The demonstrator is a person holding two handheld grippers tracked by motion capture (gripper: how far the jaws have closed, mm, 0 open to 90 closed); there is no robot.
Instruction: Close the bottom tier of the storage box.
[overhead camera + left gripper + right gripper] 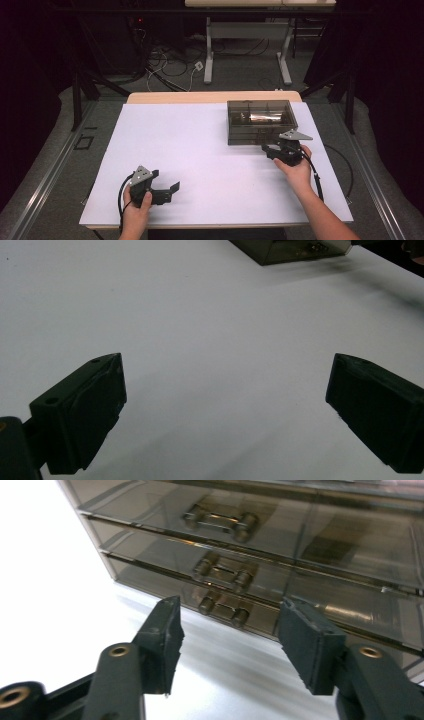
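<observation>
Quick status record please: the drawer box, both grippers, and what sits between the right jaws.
drawer box: smoked clear plastic, three stacked drawers, far right part of the white table
drawers: all three look pushed in, each with a bar handle
bottom handle: straight ahead of the right jaws, not touched
right gripper: open, nothing between the jaws, just in front of the box
left gripper: open wide, nothing between the jaws, over bare table near the front left
</observation>
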